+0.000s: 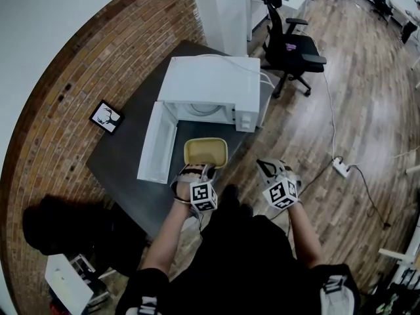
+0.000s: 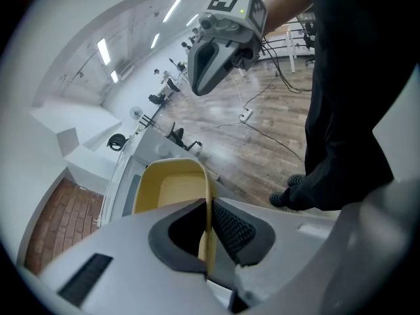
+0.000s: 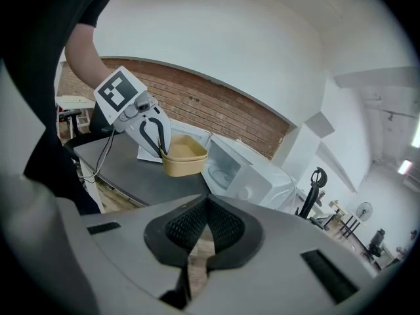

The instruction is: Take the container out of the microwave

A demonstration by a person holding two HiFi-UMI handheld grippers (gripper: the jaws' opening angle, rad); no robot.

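The yellow container [image 1: 205,152] is pinched by its near wall in the left tool [image 1: 196,170], apparently for one-handed carrying. It is held over the desk [image 1: 125,159], outside the open microwave [image 1: 211,87]. The right tool [image 1: 270,168] is clenched on nothing, aside.

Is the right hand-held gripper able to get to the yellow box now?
Probably yes. The box, held by the left hand-held gripper, is outside the microwave, and nothing stands between it and the right hand-held gripper.

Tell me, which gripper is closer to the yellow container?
Left. The left gripper is clamped on the near rim of the container; the right gripper hangs shut and empty off to its side, clear of it.
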